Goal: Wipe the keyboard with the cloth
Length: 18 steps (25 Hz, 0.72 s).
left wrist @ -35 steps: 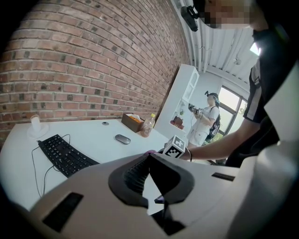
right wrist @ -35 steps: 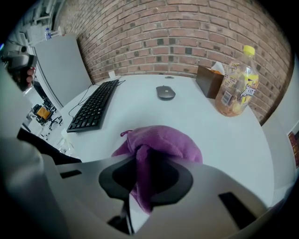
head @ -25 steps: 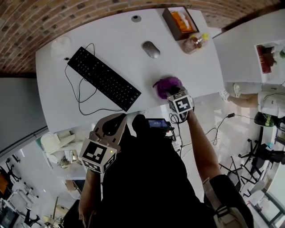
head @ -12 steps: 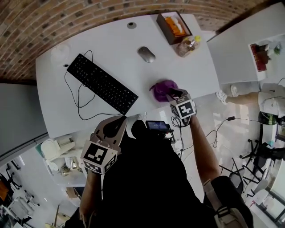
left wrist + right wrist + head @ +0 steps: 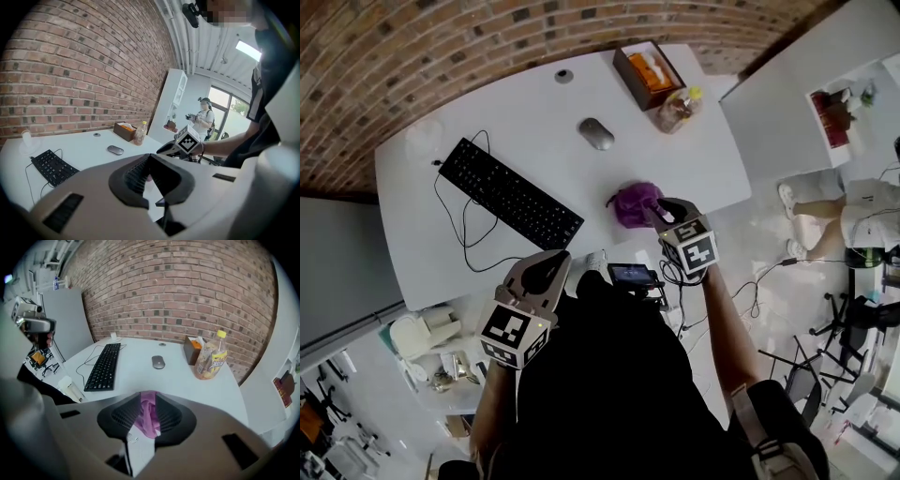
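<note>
A black keyboard (image 5: 511, 192) (image 5: 104, 366) (image 5: 51, 166) lies slantwise on the left half of the white desk (image 5: 534, 122), its cable looping toward the front edge. The purple cloth (image 5: 632, 202) (image 5: 149, 413) is bunched near the desk's front right edge. My right gripper (image 5: 660, 212) (image 5: 149, 398) is shut on it; its jaws have just been closing with the cloth pinched between them. My left gripper (image 5: 546, 268) (image 5: 149, 157) hovers off the desk's front edge, below the keyboard, shut with nothing in it.
A grey mouse (image 5: 596, 133) (image 5: 158, 363) lies right of the keyboard. A brown box (image 5: 649, 73) and a bottle (image 5: 675, 108) (image 5: 211, 363) stand at the back right. A brick wall runs behind the desk. A person (image 5: 853, 216) stands at the right.
My right gripper has risen from the desk with the purple cloth in its jaws. The left gripper has stayed where it was.
</note>
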Motion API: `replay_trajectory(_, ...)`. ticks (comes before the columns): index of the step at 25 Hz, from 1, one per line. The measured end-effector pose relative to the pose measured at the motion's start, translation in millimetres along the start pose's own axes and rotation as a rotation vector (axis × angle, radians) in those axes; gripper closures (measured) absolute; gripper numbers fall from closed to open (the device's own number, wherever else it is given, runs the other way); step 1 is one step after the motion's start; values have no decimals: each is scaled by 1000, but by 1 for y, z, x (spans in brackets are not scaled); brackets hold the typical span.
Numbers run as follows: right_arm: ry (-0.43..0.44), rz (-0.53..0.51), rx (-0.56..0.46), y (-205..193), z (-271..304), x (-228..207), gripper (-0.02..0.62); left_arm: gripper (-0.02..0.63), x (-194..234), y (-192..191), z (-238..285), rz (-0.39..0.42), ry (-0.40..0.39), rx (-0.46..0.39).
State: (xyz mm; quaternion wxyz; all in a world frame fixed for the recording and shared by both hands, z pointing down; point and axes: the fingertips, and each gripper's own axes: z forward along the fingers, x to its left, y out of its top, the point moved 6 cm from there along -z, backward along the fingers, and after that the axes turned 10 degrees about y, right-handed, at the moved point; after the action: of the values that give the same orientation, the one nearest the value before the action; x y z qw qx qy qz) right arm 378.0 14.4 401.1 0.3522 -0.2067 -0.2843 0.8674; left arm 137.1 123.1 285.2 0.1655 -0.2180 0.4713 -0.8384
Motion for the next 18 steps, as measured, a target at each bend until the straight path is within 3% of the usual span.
replay_trajectory(18, 67, -71, -449, 78, -109, 62, 562, 591, -26, 21, 18, 84, -136, -34)
